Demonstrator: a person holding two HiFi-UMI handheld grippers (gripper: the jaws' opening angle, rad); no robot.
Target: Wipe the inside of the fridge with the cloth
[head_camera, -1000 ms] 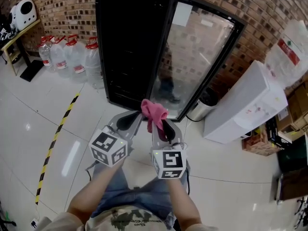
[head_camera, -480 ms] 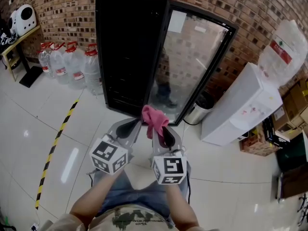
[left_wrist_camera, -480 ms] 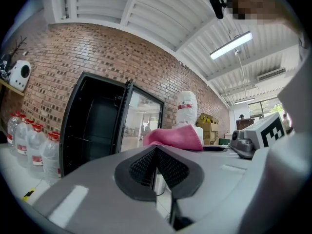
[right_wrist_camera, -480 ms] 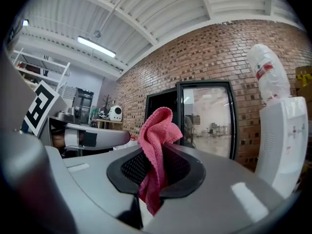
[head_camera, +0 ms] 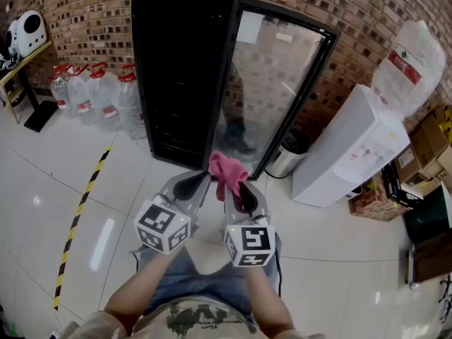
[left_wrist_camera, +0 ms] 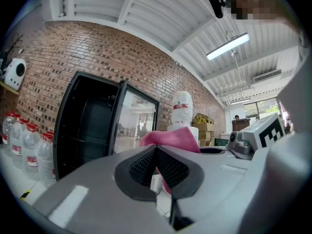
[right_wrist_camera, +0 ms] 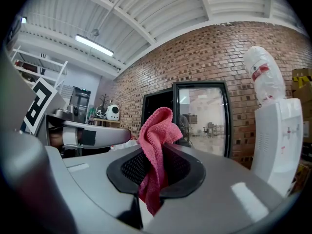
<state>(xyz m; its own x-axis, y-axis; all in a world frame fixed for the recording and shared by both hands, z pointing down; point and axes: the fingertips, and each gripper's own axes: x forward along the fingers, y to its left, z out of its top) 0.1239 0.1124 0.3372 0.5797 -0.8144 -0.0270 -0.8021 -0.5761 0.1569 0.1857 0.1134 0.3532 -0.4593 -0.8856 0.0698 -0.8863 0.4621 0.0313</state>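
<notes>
None of the wiping seems begun. The fridge (head_camera: 180,76) stands at the upper middle of the head view with its glass door (head_camera: 275,83) swung open and its inside dark, well apart from both tools. The right gripper (head_camera: 239,191) is clamped on the cloth (head_camera: 227,169), a pink, nubbly rag bunched upward at frame centre (its tail hangs below the pads). The left gripper (head_camera: 189,183), just beside it, is closed on nothing. Approach and wiping remain.

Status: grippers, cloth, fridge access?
Right gripper shut on pink cloth. Left gripper shut, empty. Fridge open, interior not yet reached. Nothing seen in the way.
</notes>
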